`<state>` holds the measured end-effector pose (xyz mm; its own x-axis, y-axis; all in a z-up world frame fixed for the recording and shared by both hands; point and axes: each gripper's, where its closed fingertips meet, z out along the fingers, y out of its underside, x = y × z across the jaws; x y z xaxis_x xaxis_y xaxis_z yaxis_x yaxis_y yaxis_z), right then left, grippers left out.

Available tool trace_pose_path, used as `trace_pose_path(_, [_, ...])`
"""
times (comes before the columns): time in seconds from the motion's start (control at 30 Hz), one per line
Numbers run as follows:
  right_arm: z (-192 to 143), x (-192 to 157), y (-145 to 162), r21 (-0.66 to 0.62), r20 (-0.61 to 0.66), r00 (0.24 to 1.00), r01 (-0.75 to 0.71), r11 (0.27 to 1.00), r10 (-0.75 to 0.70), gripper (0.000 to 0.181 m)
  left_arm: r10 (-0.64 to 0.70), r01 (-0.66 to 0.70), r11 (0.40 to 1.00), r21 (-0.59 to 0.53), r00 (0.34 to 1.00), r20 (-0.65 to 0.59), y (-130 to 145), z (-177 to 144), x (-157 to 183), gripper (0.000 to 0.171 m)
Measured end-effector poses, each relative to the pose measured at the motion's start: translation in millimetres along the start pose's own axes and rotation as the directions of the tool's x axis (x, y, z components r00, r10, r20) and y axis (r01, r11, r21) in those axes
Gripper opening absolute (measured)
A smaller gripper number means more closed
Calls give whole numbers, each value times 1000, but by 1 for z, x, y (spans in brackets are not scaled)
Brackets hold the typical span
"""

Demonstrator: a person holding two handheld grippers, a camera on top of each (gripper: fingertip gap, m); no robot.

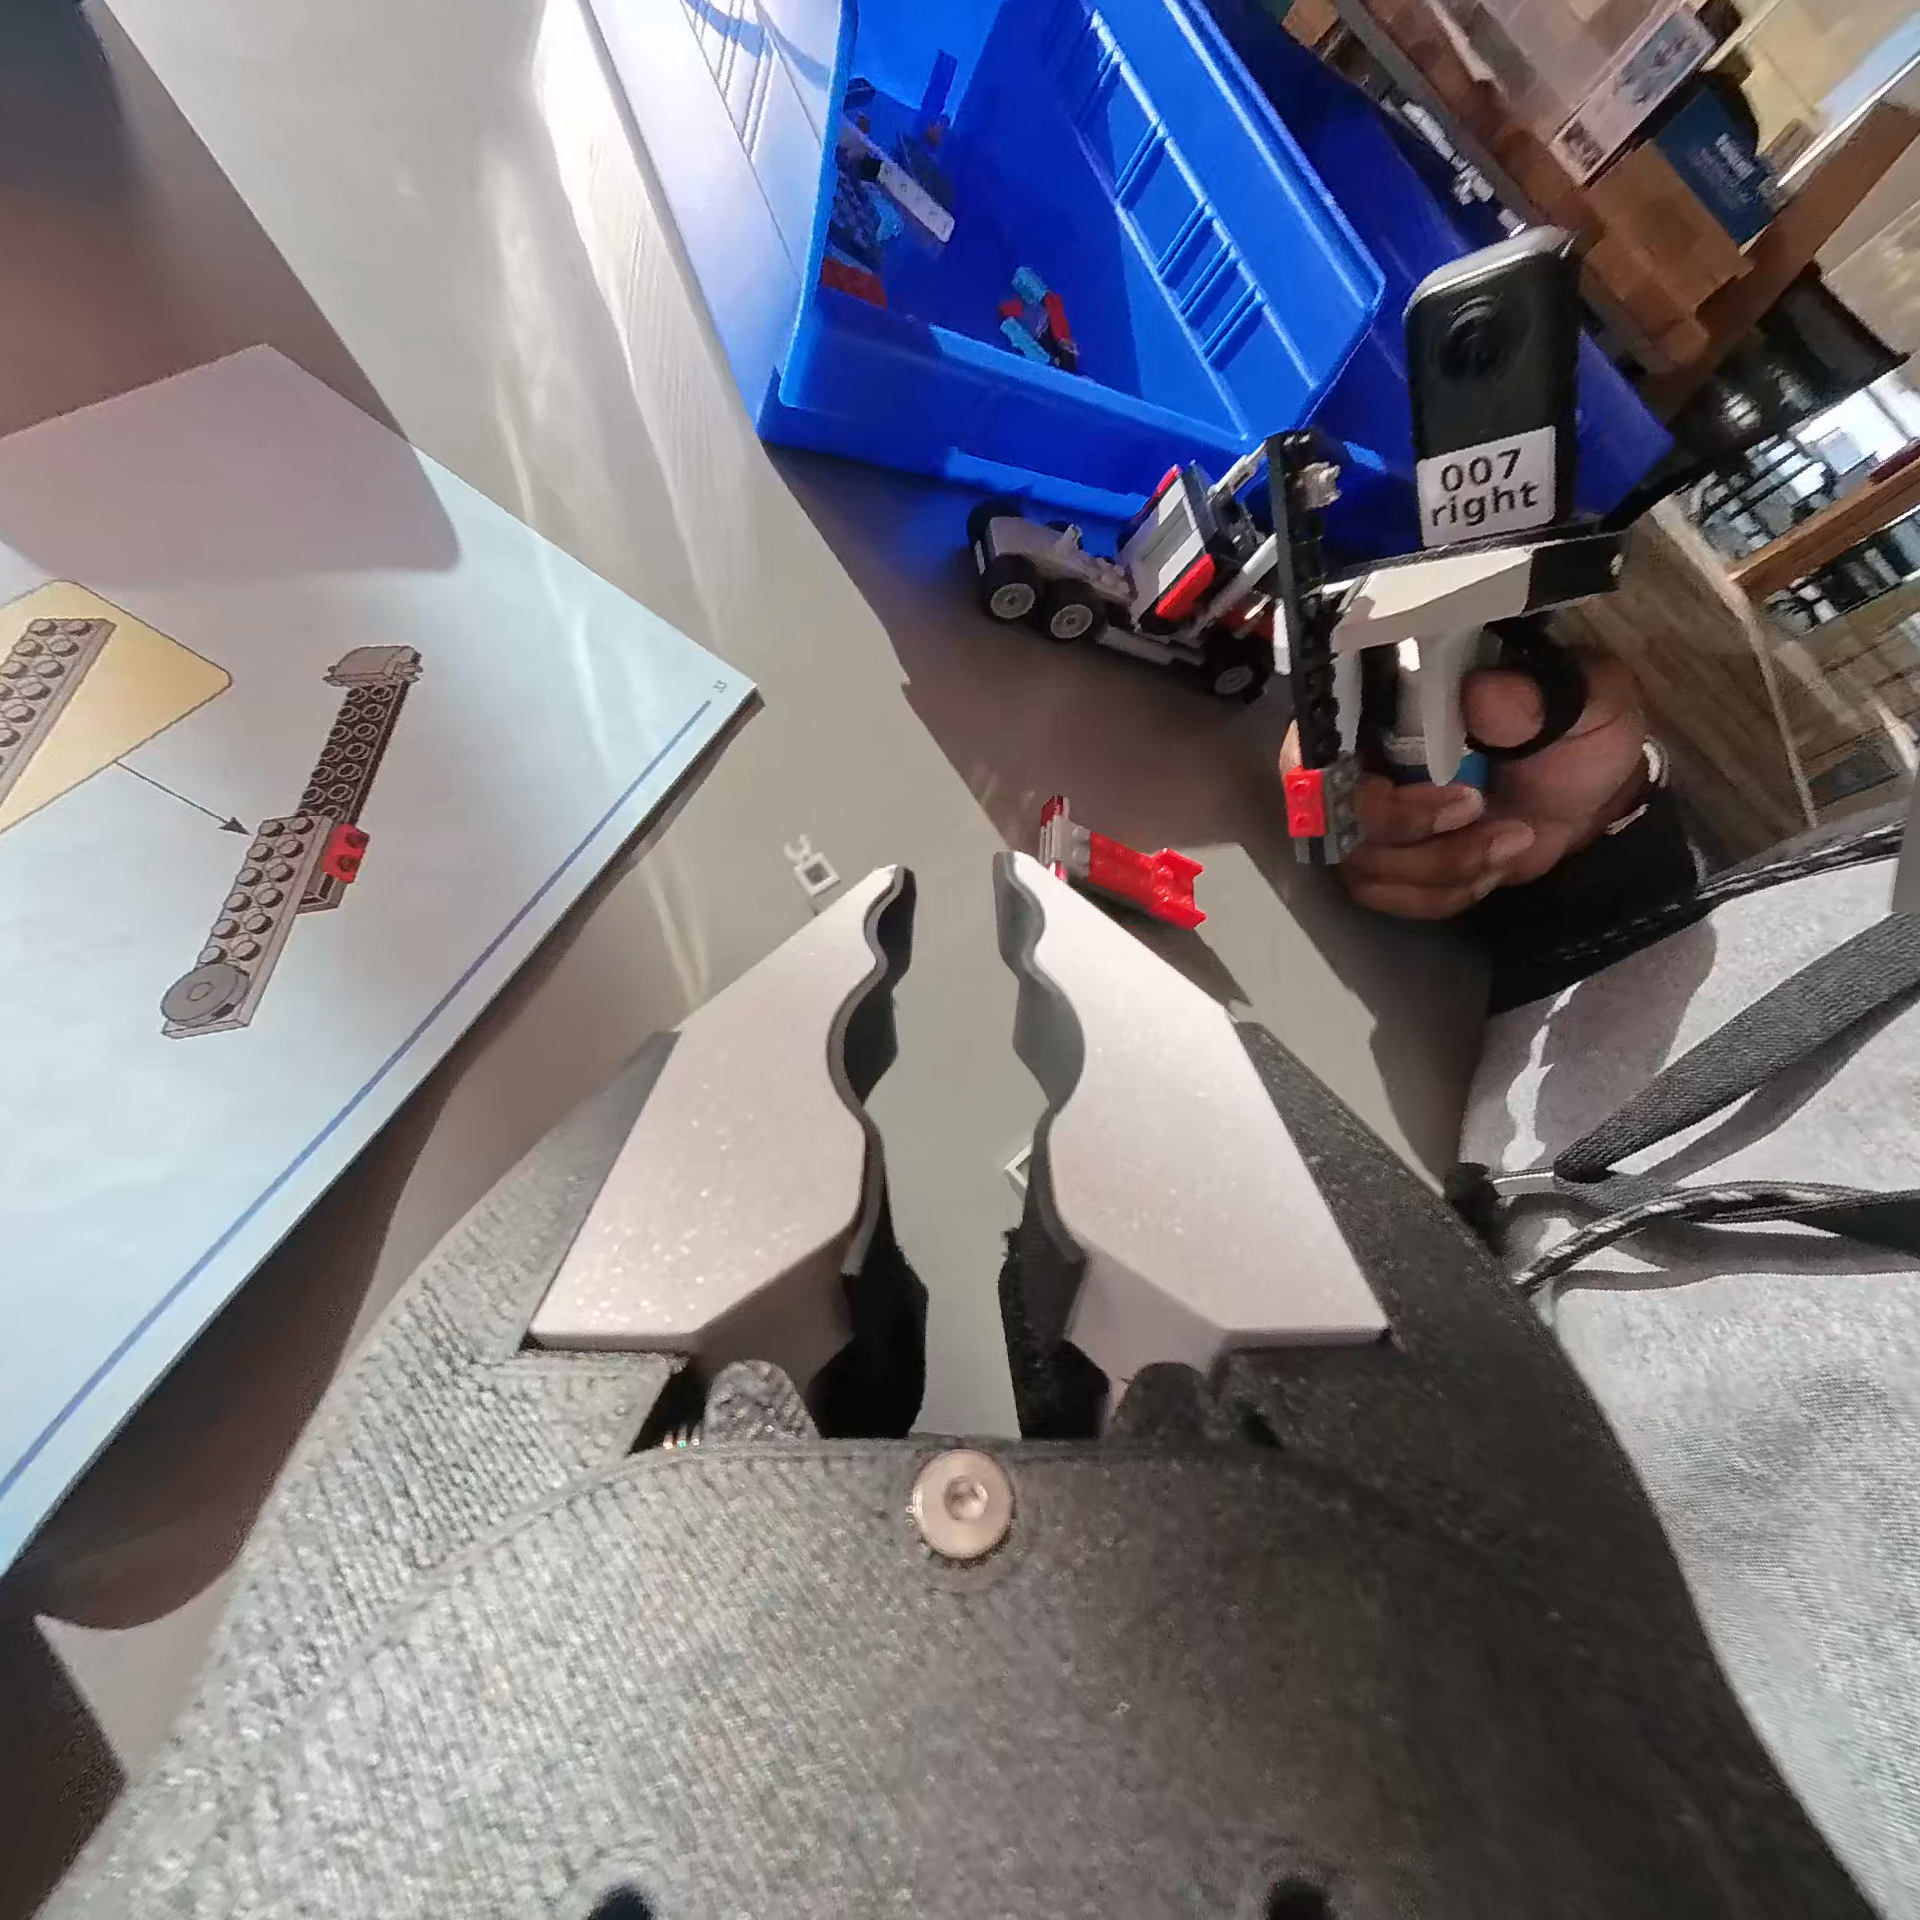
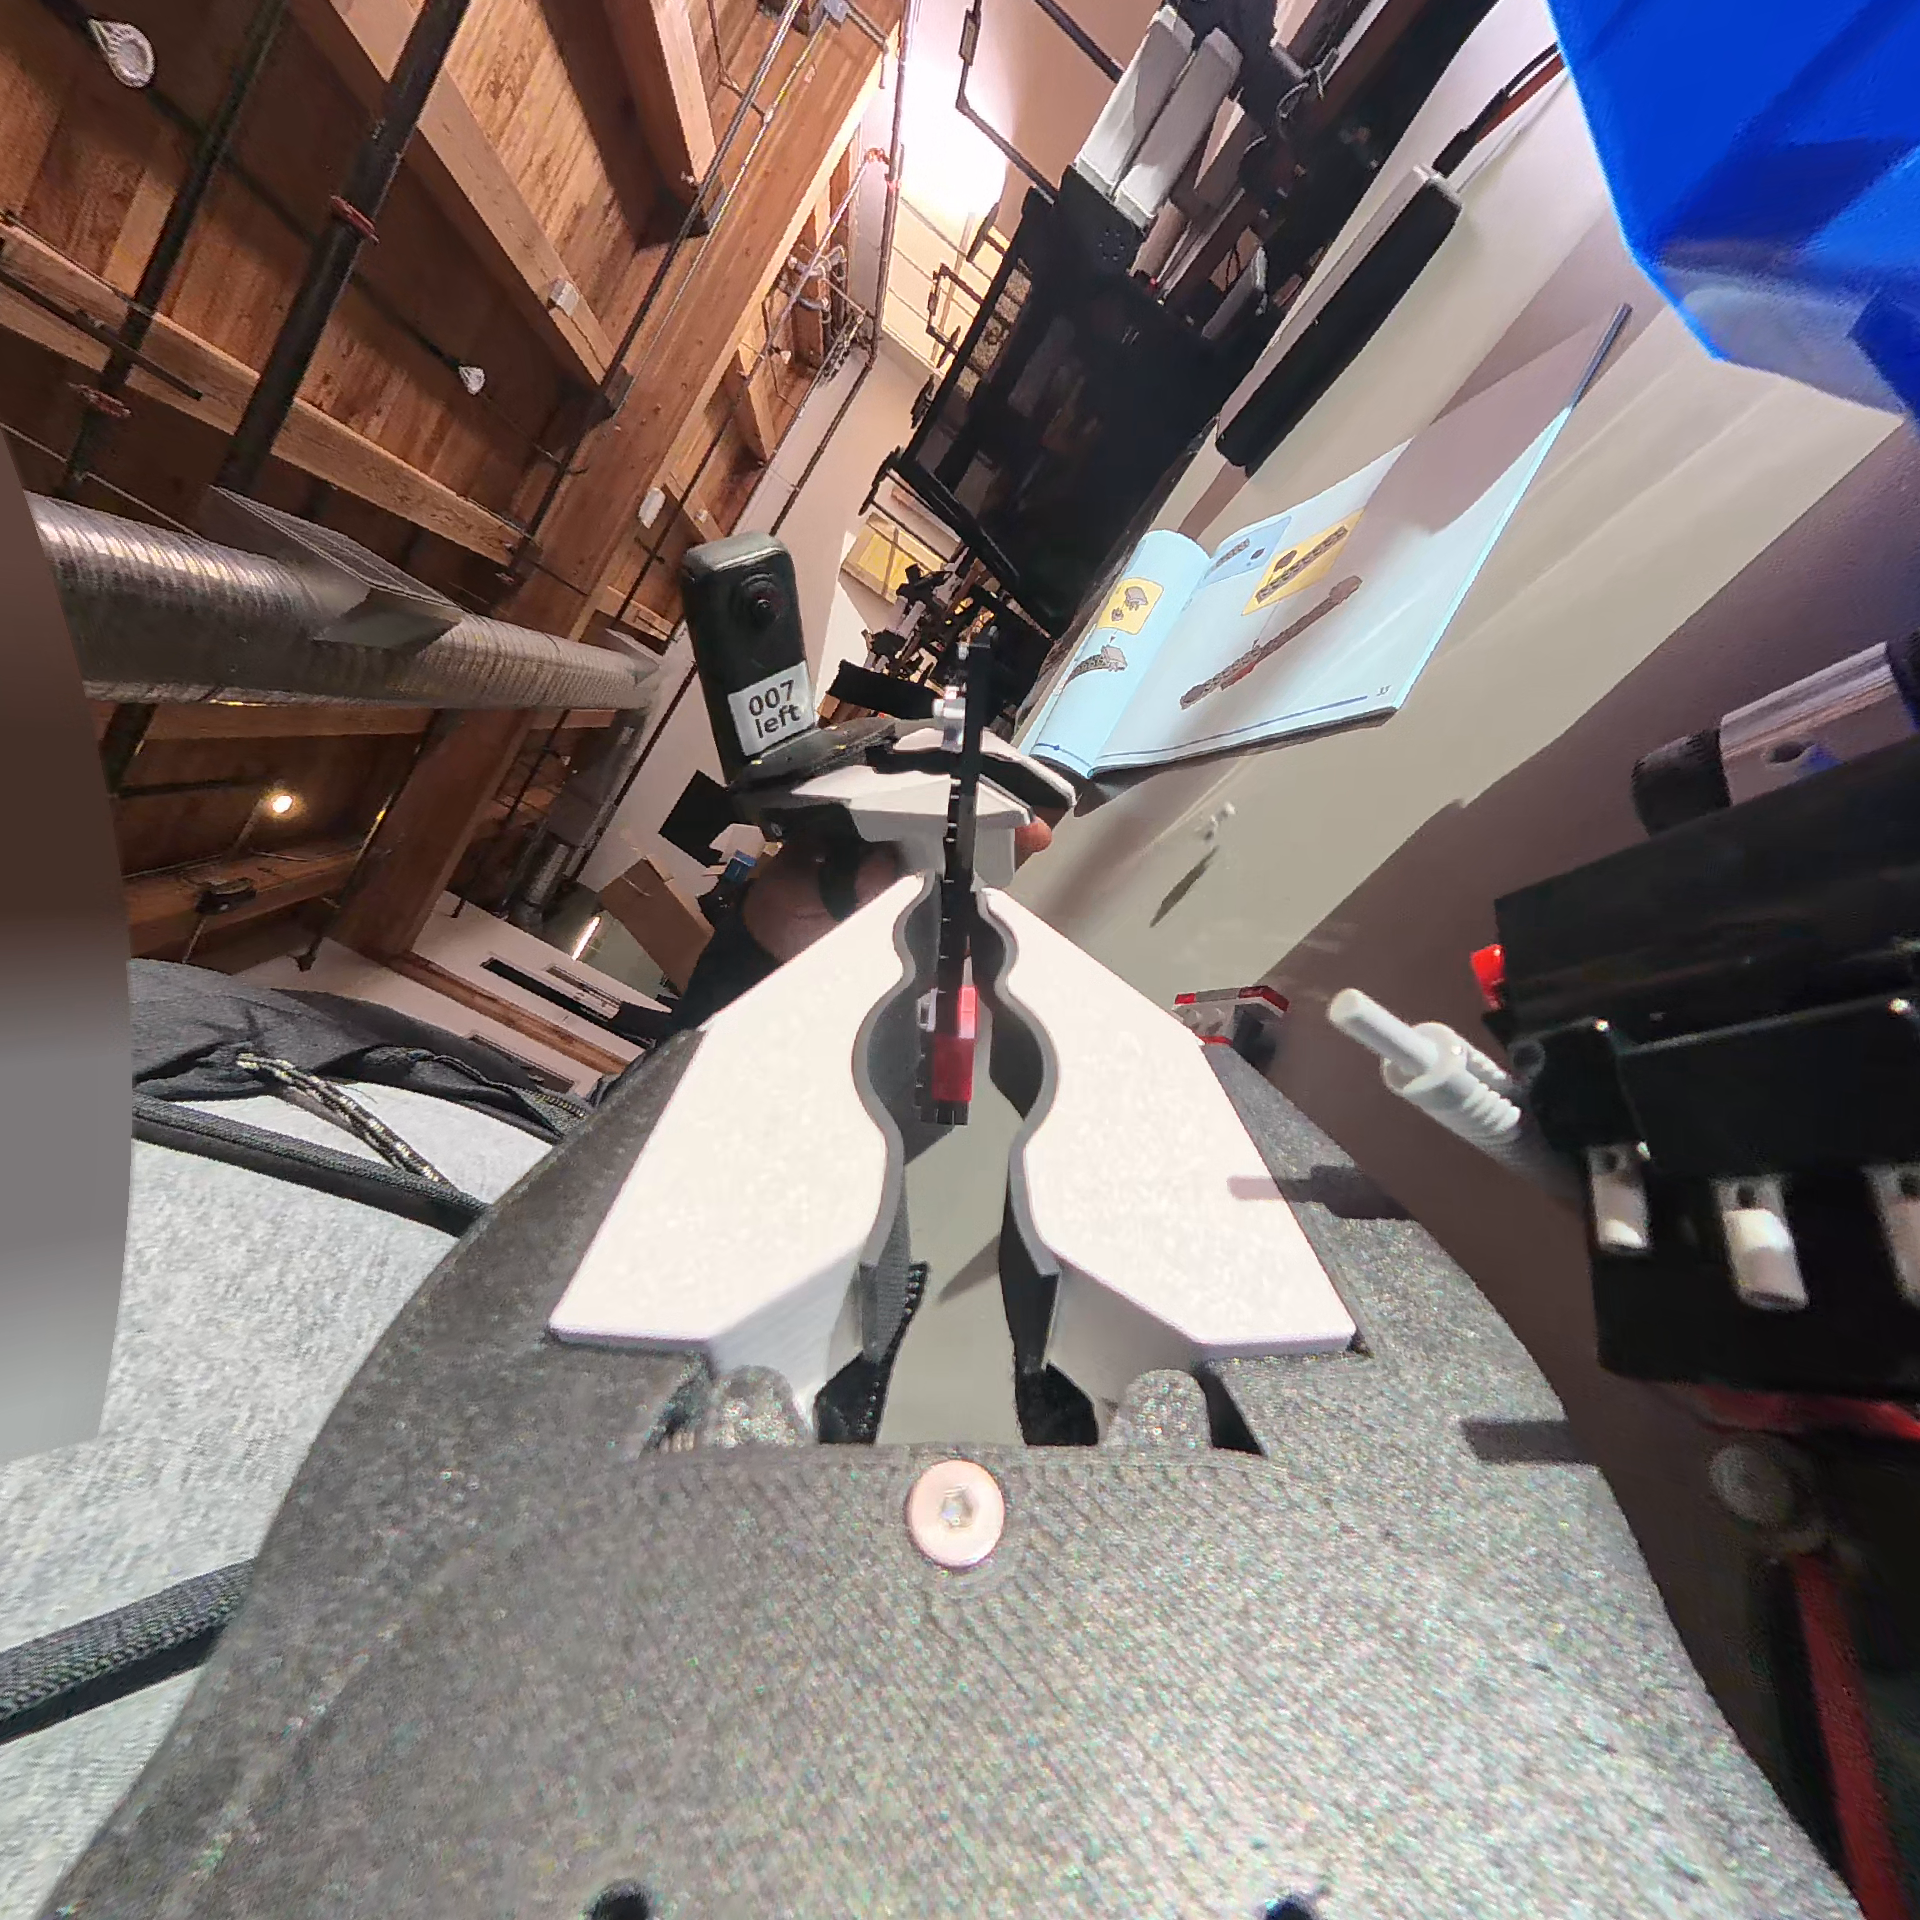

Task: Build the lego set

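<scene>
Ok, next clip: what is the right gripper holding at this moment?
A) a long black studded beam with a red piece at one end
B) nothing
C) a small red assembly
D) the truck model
A: the right gripper is shut on the long black beam, while the small red assembly and the truck model sit apart on the table.

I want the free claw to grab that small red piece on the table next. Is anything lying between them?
Nothing visible does. The left claw is open, and only bare table shows between its tips and the red piece, just right of them.
</scene>
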<state>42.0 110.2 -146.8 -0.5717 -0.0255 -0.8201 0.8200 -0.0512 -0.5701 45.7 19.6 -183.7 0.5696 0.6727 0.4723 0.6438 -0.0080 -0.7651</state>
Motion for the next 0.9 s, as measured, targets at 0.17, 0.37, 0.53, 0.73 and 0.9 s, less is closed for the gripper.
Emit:
trace_pose_path(0.17, [0,0,0,-1,2,1000,-4,1000,4,5,80,-75,995,-63,994,77,8,2,-11,20])
trace_pose_path(0.37, [0,0,0,2,5,1000,-6,1000,6,5,192,-170,976,-140,968,163,9,17,-28,23])
trace_pose_path(0.53, [-1,0,-1,5,9,1000,-9,1000,9,5,367,-318,919,-233,905,214,11,35,-41,31])
trace_pose_path(0.73, [-1,-1,-2,9,17,1000,-17,1000,16,4,476,-405,859,-313,856,199,12,40,-43,15])
trace_pose_path(0.9, [-2,-1,-2,7,26,999,-25,1000,25,5,229,-224,971,-87,972,60,-19,33,-10,16])
